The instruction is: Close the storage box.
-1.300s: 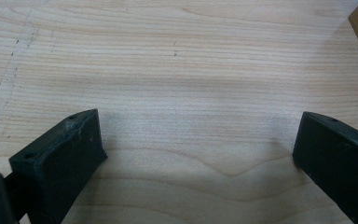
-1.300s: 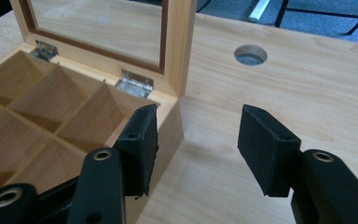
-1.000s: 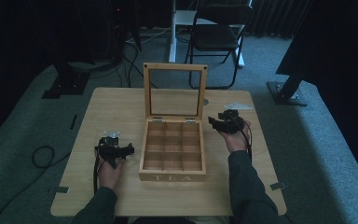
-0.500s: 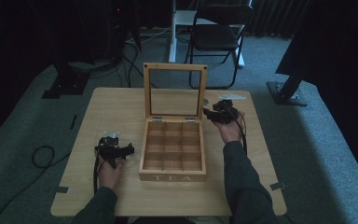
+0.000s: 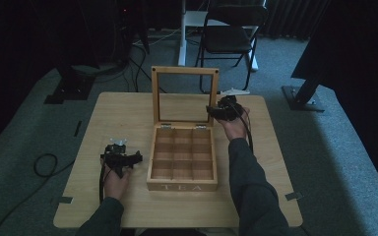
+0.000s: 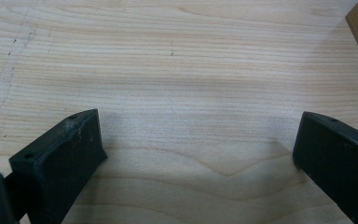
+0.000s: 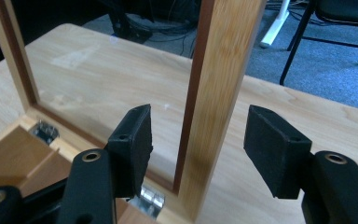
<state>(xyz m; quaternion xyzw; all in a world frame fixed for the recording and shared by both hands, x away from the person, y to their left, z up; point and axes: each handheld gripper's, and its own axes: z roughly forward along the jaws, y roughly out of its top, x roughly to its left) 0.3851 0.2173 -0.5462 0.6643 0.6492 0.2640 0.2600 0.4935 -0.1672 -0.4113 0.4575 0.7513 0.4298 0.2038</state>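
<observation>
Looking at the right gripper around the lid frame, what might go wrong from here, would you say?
1. The right gripper stands open astride the lid's side rail; closing off-centre may let the rail slip out.
2. Swinging the lid may slide the tea box, since the left gripper sits apart from it on the table.

The table (image 6: 177,70) is smooth pale wood, the box (image 5: 182,162) is darker wood with shiny metal hinges (image 7: 150,198).

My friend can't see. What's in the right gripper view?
The right gripper is open, its two black jaws on either side of the upright wooden lid of a tea box. Behind are the table and a chair.
</observation>
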